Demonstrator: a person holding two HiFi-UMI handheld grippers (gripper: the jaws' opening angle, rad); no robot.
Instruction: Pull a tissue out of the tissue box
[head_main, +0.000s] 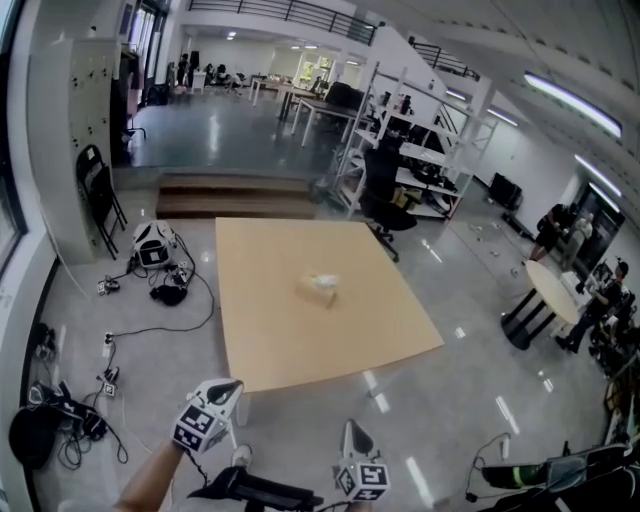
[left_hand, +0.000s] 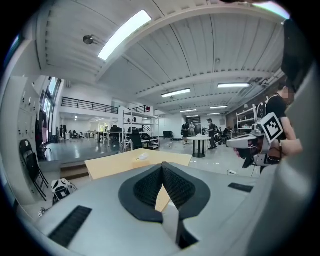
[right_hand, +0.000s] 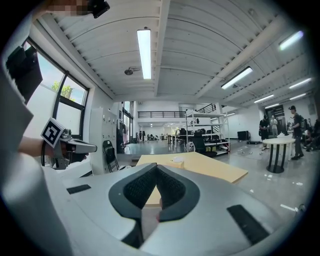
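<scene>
A tan tissue box (head_main: 317, 291) with a white tissue poking from its top sits near the middle of a light wooden table (head_main: 260, 340). The same tissue box (left_hand: 142, 157) is small and distant in the left gripper view, and the tissue box (right_hand: 177, 161) is just as far off in the right gripper view. My left gripper (head_main: 228, 386) and right gripper (head_main: 354, 432) hover short of the table's near edge, well away from the box. Both have their jaws pressed together with nothing between them.
Cables, a black bag (head_main: 32, 437) and a white helmet-like device (head_main: 152, 243) lie on the floor left of the table. A folding chair (head_main: 100, 195) stands by the left wall. Shelving (head_main: 405, 150) and an office chair are behind the table; a round table (head_main: 545, 295) with people is at right.
</scene>
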